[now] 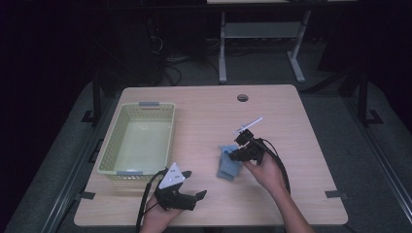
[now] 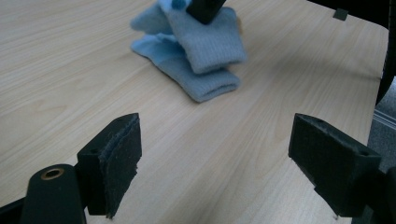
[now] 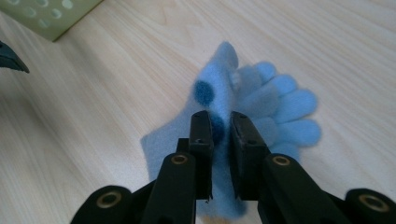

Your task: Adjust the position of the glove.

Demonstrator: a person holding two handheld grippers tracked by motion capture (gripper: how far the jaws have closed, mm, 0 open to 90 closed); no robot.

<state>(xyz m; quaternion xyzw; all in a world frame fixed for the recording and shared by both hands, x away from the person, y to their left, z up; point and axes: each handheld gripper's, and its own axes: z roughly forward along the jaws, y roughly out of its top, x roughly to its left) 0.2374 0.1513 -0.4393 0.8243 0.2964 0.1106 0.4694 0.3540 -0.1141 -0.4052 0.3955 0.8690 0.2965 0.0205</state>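
A pair of light blue fleece gloves [image 1: 226,166] with dark blue dots lies stacked on the wooden table [image 1: 204,111], right of centre. My right gripper [image 1: 234,155] comes down on the top glove [image 3: 280,98]. In the right gripper view its jaws [image 3: 220,128] stand nearly together, pinching a raised fold of that glove. My left gripper [image 1: 194,184] hovers open near the table's front edge, left of the gloves. In the left gripper view its pads [image 2: 116,158] are wide apart with nothing between them, and the glove cuffs [image 2: 201,51] lie ahead.
A pale green plastic basket [image 1: 109,145] stands on the left half of the table, and its corner [image 3: 51,18] appears in the right gripper view. A cable hole [image 1: 242,97] sits near the far edge. A desk frame [image 1: 222,48] stands beyond the table.
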